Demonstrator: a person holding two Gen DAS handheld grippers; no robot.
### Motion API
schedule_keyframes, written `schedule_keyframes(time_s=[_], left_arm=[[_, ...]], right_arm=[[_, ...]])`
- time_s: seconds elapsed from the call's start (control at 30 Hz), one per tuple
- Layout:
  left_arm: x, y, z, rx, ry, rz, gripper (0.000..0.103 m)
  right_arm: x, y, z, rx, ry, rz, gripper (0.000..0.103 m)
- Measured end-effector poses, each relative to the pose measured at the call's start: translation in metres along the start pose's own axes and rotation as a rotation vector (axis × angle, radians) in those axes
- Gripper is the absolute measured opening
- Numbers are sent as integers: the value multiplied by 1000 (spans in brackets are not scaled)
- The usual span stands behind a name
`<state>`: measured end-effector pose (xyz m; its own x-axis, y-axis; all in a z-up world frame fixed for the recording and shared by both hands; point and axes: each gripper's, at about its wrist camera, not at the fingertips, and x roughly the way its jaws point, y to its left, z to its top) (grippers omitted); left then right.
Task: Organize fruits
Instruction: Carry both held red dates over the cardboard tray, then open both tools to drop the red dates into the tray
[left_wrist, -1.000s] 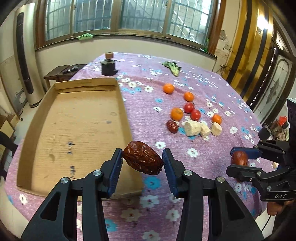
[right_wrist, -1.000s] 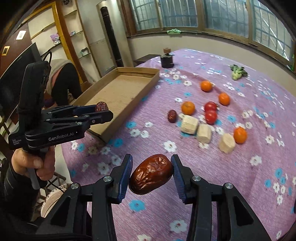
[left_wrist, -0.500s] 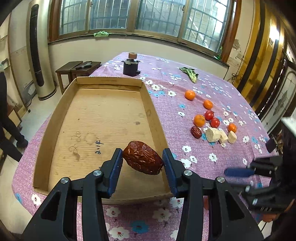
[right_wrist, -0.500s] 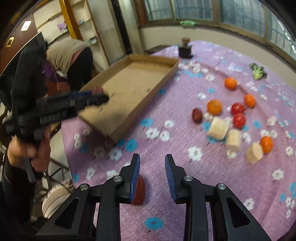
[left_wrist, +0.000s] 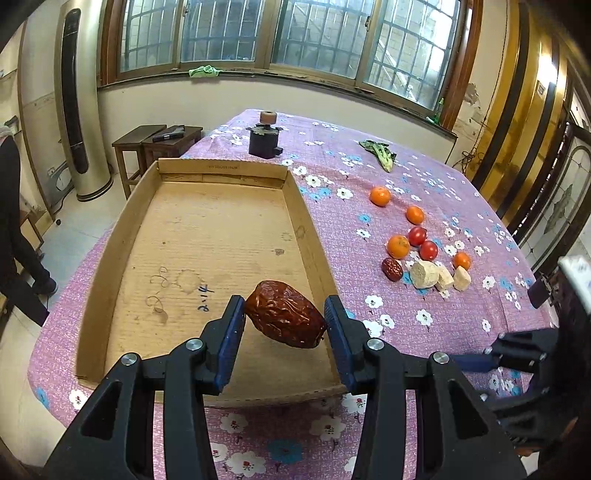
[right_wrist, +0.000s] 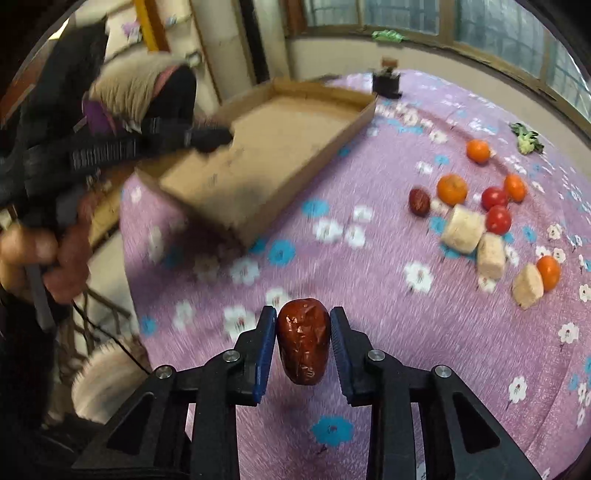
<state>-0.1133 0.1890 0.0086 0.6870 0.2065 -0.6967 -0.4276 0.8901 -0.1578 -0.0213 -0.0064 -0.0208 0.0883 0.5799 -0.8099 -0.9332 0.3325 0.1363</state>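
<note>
My left gripper (left_wrist: 283, 303) is shut on a wrinkled red date (left_wrist: 284, 322), held above the near right part of the cardboard tray (left_wrist: 122, 236). In the right wrist view my right gripper (right_wrist: 303, 312) is shut on a second red date (right_wrist: 303, 343), which stands lengthwise between the blue pads, low over the purple flowered tablecloth (right_wrist: 406, 350). Loose oranges (left_wrist: 380, 195), tomatoes (left_wrist: 417, 235), another date (left_wrist: 392, 268) and white chunks (left_wrist: 424, 274) lie right of the tray. The right gripper (left_wrist: 476, 362) shows at that view's right edge.
A black device with a brown knob (left_wrist: 263, 138) and a green leafy vegetable (left_wrist: 380, 155) lie at the table's far end. Dark side tables (left_wrist: 159, 140) stand beyond the tray. A person (right_wrist: 147, 92) bends beside the table's left edge.
My left gripper has moved with its date from the tray's right rim to over its floor. The right gripper has sunk lower; its date now stands lengthwise and the jaws are narrower.
</note>
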Motion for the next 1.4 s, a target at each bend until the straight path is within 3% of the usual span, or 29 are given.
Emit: schedule_keyframes(time_s=[0.53,0.87,1.2,1.27,1.4], left_arm=[[-1,41,0,-60,1,70,42],[17,63,-1,-82,40,108,43],[46,70,-13,-76,154,158,43],[46,63,-12,-48,157,189,52],[39,58,-12,-55,139,189,60]], right_arm=[[19,38,67,-47,-97,165,30],[66,48,95,-66,-53,191,30],[101,50,94,-89,13,186,31],[99,52,94,-99,14,186,37],[87,51,90,-115,-16,156,48]])
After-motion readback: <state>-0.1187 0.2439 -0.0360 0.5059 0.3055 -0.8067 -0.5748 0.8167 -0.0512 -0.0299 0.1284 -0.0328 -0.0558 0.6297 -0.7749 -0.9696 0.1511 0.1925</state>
